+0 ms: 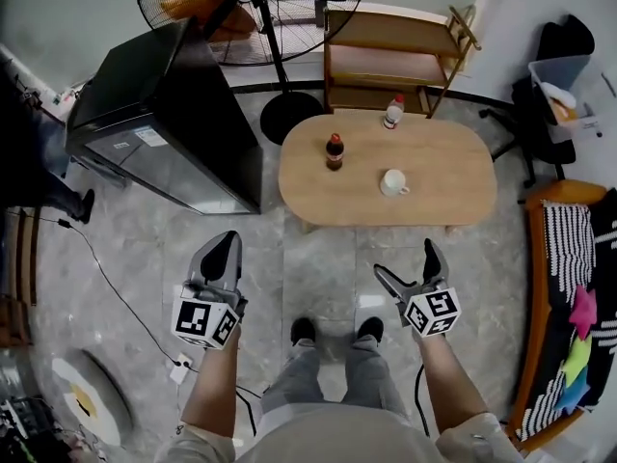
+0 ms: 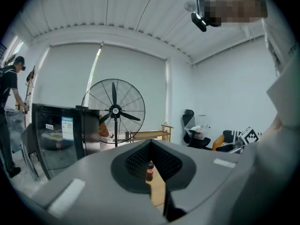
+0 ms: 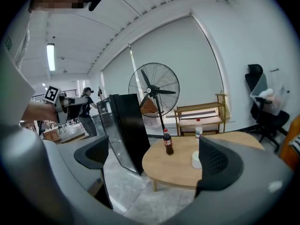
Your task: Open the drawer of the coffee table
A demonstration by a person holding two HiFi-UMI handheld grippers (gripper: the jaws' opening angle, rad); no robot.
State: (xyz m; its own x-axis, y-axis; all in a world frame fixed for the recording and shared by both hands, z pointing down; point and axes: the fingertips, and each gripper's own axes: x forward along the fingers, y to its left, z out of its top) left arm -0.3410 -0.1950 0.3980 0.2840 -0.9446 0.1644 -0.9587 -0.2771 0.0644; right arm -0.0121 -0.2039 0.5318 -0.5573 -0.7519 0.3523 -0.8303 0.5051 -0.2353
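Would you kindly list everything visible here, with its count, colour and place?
coffee table: one, light wood, oval, ahead of the person.
cola bottle: one, dark with red cap, on the table's left part.
white bottle: one, red cap, at the table's far edge.
mug: one, white, mid-table.
fan: one, black, on a stand behind the table.
cabinet: one, black, glass-fronted, left of the table.
shelf: one, wooden, behind the table.
sofa: one, orange frame, striped cushion, right edge.
left gripper: one, grey, jaws together, empty, held low.
right gripper: one, grey, jaws apart, empty.
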